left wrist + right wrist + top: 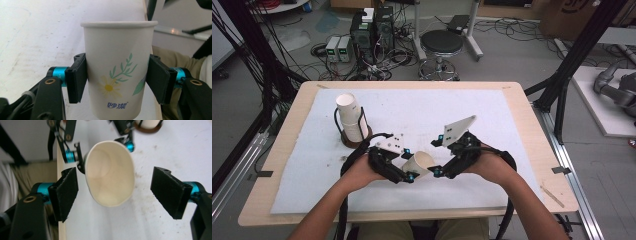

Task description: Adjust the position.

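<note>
Paper cup held between two grippers, in front of the cup stack.

The left gripper (117, 80) clamps the flower-printed paper cup (117, 72); the right gripper (113, 195) stands spread either side of its oval rim, near the stacked cups (350, 118) on white felt (422, 110).

Wood table (287, 150) w/ white mat (422, 110) on top. Grey concrete floor (512, 55) behind, lots of loose cables (387, 62). Black round stool (441, 44) on chrome base just past the far table edge. 2 dark PC towers (372, 31) + small grey boxes (338, 48) on floor at back left. Black frame struts (572, 60) both sides. White platform (607, 105) at right w/ grey machine part (617, 85). Cardboard box (567, 17) top right. Even indoor light.
</note>
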